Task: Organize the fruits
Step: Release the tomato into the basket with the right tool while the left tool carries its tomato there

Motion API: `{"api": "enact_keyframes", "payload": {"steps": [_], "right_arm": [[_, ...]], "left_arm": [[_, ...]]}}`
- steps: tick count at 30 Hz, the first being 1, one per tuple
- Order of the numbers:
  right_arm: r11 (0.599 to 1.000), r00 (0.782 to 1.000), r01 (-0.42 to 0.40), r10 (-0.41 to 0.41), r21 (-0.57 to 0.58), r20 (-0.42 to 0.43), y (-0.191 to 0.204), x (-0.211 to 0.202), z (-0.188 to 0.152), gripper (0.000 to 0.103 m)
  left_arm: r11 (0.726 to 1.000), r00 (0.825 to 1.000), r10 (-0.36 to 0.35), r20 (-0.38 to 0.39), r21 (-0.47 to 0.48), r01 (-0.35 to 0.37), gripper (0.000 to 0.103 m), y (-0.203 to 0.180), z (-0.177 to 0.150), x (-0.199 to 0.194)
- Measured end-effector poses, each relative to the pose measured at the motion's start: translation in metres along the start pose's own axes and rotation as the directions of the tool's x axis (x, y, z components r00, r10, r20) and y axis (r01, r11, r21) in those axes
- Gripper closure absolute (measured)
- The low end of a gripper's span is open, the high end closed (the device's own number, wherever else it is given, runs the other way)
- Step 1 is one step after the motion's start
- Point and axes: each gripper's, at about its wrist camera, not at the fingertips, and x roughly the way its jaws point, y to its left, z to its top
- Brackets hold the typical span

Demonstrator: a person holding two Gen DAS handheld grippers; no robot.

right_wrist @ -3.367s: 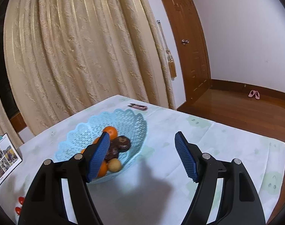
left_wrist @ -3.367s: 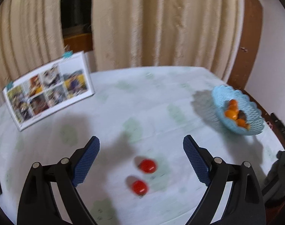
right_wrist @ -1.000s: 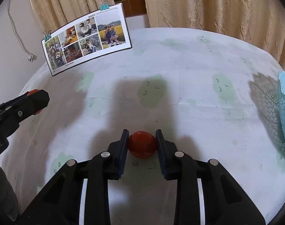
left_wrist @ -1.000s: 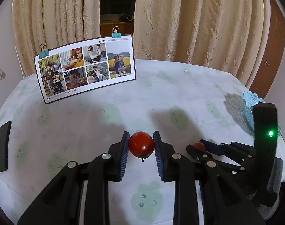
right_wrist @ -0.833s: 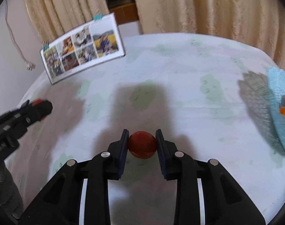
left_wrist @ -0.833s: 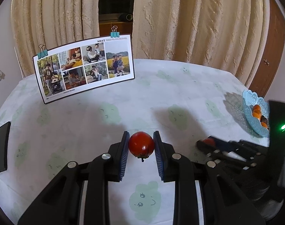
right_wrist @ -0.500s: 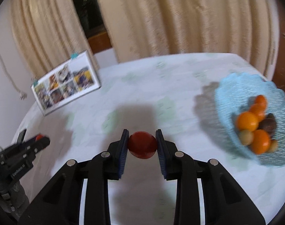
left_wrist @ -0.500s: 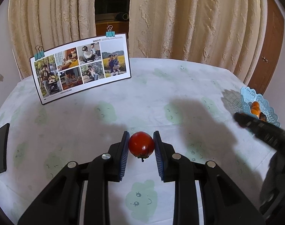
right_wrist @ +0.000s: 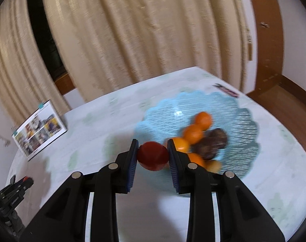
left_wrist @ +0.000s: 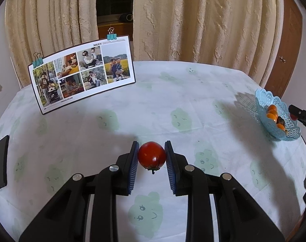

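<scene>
My left gripper (left_wrist: 152, 157) is shut on a red tomato (left_wrist: 151, 155) and holds it above the middle of the table. My right gripper (right_wrist: 152, 155) is shut on a second red tomato (right_wrist: 153, 156), held just above the near left rim of the light blue lattice basket (right_wrist: 239, 121). The basket holds several oranges (right_wrist: 193, 134) and a dark brown fruit (right_wrist: 213, 143). In the left wrist view the basket (left_wrist: 274, 125) stands at the far right, with the right gripper's tip (left_wrist: 298, 115) over it.
A photo board (left_wrist: 82, 70) with teal clips stands at the back left of the cloth-covered table (left_wrist: 173, 92). A black phone-like slab (left_wrist: 0, 161) lies at the left edge. A small flat object (right_wrist: 225, 89) lies behind the basket. Curtains hang behind.
Both grippers went from open to shut on the two tomatoes that lay on the table. In the last second my right gripper swung right with its tomato to the basket; the left stayed.
</scene>
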Motion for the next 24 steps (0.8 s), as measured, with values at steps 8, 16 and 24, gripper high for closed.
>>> {"api": "enact_keyframes", "payload": {"steps": [8,16,24], "right_arm": [[0.993,0.996,0.082,-0.084,0.083,0.020,-0.055,-0.007,0.004,0.073],[0.981,0.994,0.110,-0.113,0.162,0.008,-0.084,-0.001,0.002,0.071],[0.969,0.981,0.145,-0.167,0.200,0.096,-0.093,-0.017,-0.001,0.061]], "left_arm": [[0.999,1.000,-0.010,0.004,0.032,0.009,0.077,-0.015,0.003,-0.002],[0.997,1.000,-0.019,0.012,0.078,0.018,0.077,-0.036,0.009,-0.005],[0.990,0.998,-0.052,0.020,0.131,0.049,0.077,-0.064,0.018,-0.008]]}}
